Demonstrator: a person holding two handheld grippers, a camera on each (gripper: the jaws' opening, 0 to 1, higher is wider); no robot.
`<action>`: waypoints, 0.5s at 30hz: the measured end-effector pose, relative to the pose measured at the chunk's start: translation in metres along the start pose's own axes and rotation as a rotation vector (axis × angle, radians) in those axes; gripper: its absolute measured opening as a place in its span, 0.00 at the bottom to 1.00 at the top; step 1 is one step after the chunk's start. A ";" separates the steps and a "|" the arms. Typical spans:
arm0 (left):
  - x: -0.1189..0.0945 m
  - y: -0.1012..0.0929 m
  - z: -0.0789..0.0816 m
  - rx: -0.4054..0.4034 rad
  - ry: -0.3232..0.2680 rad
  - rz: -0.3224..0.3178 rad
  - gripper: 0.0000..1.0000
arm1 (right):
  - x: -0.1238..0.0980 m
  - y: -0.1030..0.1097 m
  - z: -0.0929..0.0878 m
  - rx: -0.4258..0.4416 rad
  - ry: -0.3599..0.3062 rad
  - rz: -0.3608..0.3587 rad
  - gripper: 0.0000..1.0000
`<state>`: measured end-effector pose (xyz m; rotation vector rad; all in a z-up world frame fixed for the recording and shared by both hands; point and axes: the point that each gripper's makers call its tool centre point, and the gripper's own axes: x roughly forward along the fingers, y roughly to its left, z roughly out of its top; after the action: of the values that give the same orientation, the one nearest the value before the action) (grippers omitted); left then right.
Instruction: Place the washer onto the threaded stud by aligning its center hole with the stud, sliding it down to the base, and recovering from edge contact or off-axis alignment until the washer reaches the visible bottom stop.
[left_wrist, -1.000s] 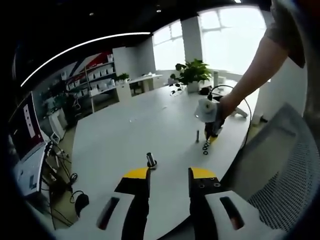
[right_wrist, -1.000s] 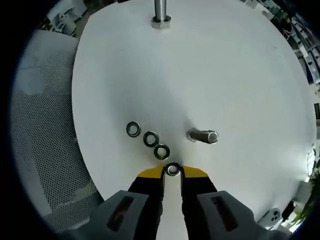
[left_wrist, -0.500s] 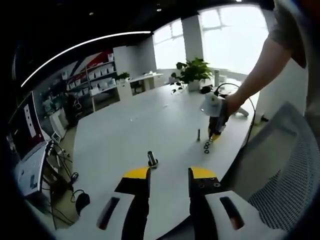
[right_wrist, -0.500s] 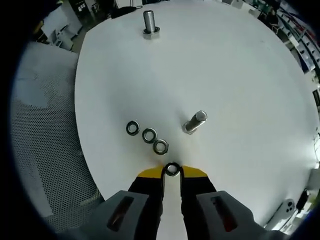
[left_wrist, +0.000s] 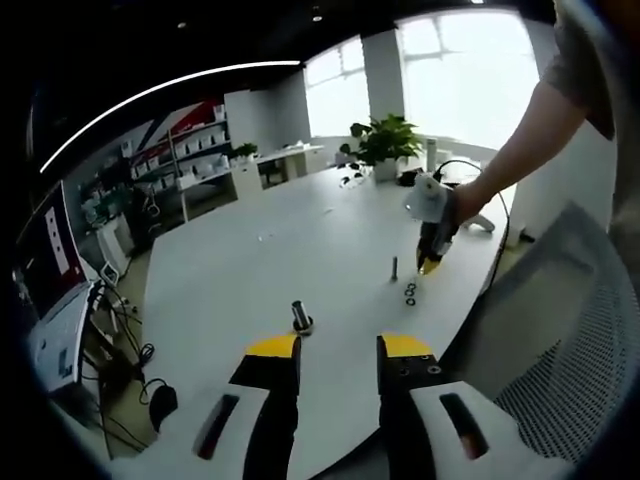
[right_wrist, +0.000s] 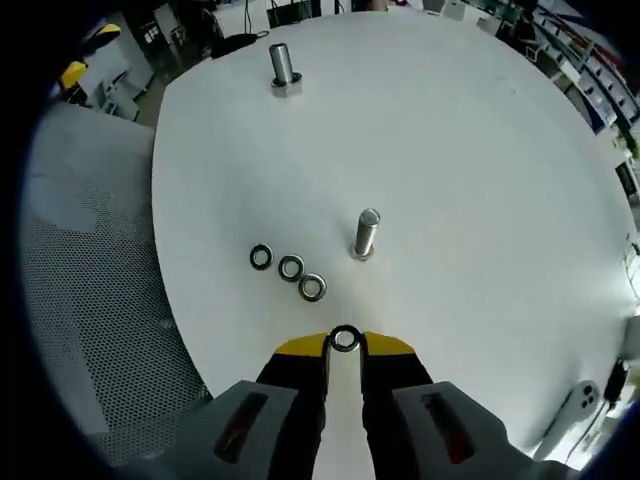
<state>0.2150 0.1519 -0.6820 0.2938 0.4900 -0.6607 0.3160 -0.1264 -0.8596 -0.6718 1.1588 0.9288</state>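
The right gripper is clamping one washer between its yellow-tipped jaws, above the near edge of the white table and apart from the threaded stud. The stud is standing upright further in from that edge, with three loose washers lying in a row just beside it. The left gripper is hovering with its jaws narrowly parted and holding nothing, over the table edge near a second stud.
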 end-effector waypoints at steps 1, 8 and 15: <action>0.000 0.000 0.000 0.002 0.000 0.000 0.28 | -0.001 0.000 0.002 0.000 -0.003 0.000 0.13; -0.001 0.002 0.000 -0.007 -0.004 0.005 0.28 | -0.006 -0.004 0.020 -0.021 -0.039 -0.007 0.13; -0.002 0.004 0.001 -0.012 -0.009 0.011 0.28 | -0.013 -0.008 0.035 -0.018 -0.094 -0.018 0.13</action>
<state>0.2164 0.1550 -0.6795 0.2818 0.4838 -0.6483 0.3374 -0.1046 -0.8371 -0.6453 1.0612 0.9468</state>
